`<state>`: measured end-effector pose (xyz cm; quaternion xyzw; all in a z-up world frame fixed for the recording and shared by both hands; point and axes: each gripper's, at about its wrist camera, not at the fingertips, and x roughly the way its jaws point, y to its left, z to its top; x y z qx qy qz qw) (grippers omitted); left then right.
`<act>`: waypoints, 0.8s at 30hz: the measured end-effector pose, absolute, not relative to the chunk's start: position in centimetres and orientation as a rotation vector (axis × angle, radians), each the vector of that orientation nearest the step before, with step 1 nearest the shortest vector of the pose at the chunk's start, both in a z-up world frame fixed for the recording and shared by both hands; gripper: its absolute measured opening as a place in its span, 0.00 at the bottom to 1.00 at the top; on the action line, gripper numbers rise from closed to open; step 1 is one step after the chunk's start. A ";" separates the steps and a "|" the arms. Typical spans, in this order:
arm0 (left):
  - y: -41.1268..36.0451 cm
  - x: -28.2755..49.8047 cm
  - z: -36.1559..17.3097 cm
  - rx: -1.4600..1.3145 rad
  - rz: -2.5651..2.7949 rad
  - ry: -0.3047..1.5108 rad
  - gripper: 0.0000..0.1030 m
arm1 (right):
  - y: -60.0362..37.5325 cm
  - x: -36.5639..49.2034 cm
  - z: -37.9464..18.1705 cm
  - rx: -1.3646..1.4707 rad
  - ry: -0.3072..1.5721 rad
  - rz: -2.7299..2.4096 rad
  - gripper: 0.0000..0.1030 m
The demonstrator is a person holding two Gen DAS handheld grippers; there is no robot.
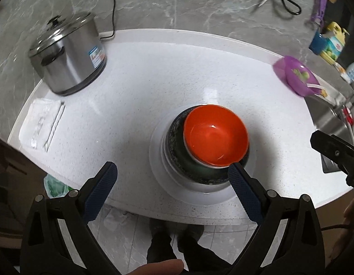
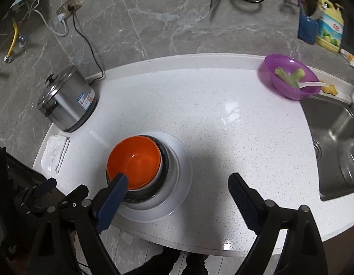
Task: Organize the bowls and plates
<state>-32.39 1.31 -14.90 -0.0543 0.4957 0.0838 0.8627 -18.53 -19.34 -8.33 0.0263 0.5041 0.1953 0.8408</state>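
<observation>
Bowls: orange bowl (image 2: 134, 163) sits in dark bowl (image 1: 177, 142), on white plate (image 2: 179, 158), near front edge of counter (image 2: 222, 119). Cooker (image 2: 67, 98) is well left & behind the stack, purple bowl (image 2: 287, 78) far right, by sink (image 2: 337, 142). Left gripper (image 1: 172, 171) & right gripper (image 2: 177, 183) both wide open, nothing between jaws, above the stack.
</observation>
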 end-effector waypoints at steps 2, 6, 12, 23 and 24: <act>1.0 -32.7 -13.9 -0.096 0.154 1.016 0.95 | -19.2 -18.9 -7.8 0.066 1.051 0.400 0.89; 1.2 -32.8 -12.3 -0.071 0.127 0.995 0.95 | -18.7 -19.4 -7.2 0.053 1.031 0.374 0.88; 1.3 -32.8 -11.5 -0.070 0.113 0.988 0.95 | -18.6 -19.6 -7.1 0.058 1.029 0.338 0.88; 2.4 -31.9 -11.6 -0.086 0.112 1.000 0.95 | -18.0 -19.2 -7.5 0.053 1.046 0.306 0.89; 2.5 -31.9 -11.6 -0.087 0.114 1.001 0.95 | -17.9 -19.2 -7.6 0.052 1.048 0.306 0.89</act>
